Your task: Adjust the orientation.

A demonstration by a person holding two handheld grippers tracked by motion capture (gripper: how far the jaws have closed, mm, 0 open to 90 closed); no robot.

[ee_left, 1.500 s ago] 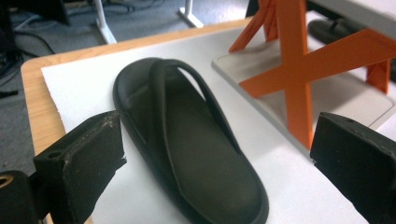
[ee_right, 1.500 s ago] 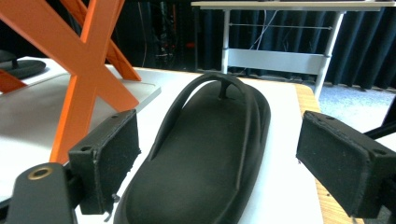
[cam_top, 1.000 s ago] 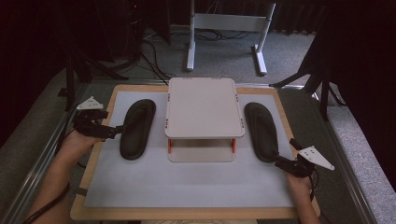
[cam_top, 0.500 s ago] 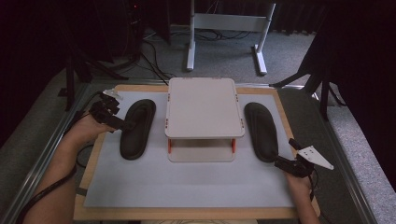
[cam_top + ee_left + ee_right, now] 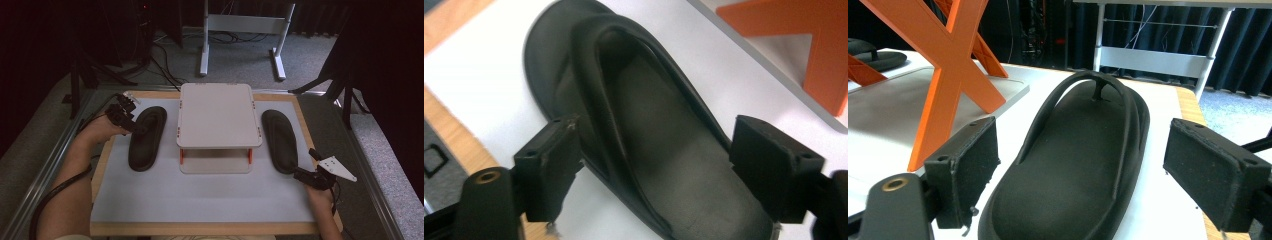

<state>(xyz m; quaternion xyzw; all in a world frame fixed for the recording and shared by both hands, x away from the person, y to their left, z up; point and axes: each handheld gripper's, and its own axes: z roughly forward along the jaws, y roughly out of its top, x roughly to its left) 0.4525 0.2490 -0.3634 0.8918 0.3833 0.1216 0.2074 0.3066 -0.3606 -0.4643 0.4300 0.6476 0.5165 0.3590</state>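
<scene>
Two black flip-flops lie on a white mat, one on each side of a low white stand [image 5: 217, 120] with orange legs. My left gripper [image 5: 133, 127] reaches the left flip-flop [image 5: 147, 137] from its left side. In the left gripper view the jaws of the left gripper [image 5: 656, 150] straddle the strap and near edge of the flip-flop [image 5: 659, 165]. They have just been closing, and the pads do not press on it. My right gripper [image 5: 299, 175] stands open at the heel of the right flip-flop [image 5: 280, 140]. In the right gripper view that flip-flop [image 5: 1083, 160] lies ahead of the open right gripper [image 5: 1088, 150].
The mat [image 5: 200, 195] rests on a wooden board [image 5: 102, 170] inside a metal frame. An orange X-shaped leg [image 5: 953, 65] of the stand rises just left of the right flip-flop. White table legs [image 5: 242, 35] and cables stand on the floor beyond.
The left hand has moved away from the person and to the right, bringing its gripper onto the left flip-flop's edge. Its jaws stand narrower than before. The right hand has stayed still.
</scene>
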